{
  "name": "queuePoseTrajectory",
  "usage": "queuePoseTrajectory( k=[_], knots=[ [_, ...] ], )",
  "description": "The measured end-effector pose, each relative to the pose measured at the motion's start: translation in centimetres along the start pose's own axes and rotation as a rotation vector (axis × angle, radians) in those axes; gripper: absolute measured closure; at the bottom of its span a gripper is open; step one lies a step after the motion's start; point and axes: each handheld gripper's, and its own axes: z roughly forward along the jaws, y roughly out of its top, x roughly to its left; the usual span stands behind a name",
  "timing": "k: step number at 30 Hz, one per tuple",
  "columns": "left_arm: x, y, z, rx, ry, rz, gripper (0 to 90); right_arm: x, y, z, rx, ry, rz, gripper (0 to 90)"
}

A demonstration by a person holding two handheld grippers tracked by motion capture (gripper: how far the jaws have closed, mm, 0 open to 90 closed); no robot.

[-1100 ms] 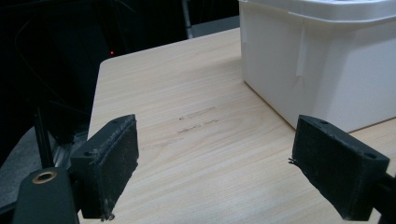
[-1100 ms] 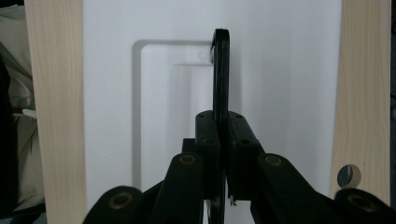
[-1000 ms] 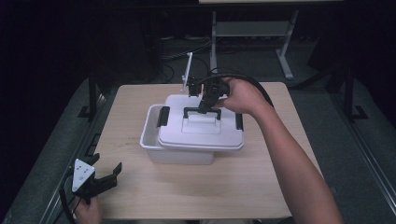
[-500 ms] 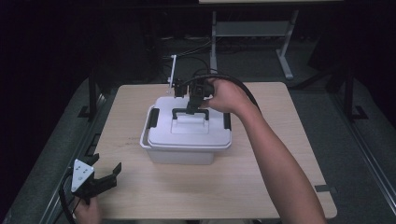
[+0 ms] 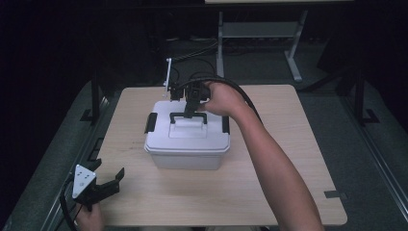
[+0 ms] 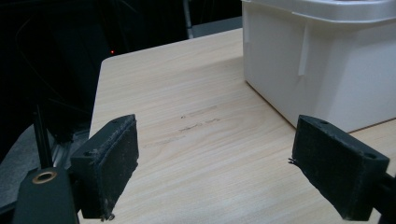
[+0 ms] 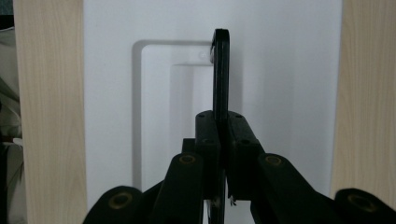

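Right now the right tool (image 7: 220,140) is clamped on the black handle (image 7: 221,70) of the white lidded box (image 5: 187,144), which sits mid-table, nearer the far edge. A crooked pull could tip it or pop the lid. The left tool (image 6: 224,172) rests apart by the near left corner.

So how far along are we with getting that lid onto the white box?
Done: the lid sits square on the white box. In hand: the right gripper is clamped on the lid's black handle. Left: let go, and probably close the black side latches; whether they are fastened can't be told. The left gripper waits open by the table edge.
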Motion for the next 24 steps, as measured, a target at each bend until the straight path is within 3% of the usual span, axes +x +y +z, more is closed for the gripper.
queuePoseTrajectory(
  k=[24],
  knots=[
    [0.0,0.0,-0.1,-0.002,0.001,-0.002,14.0,-0.8,0.8,1.6,-0.004,0.016,0.014,84.7]
  ],
)
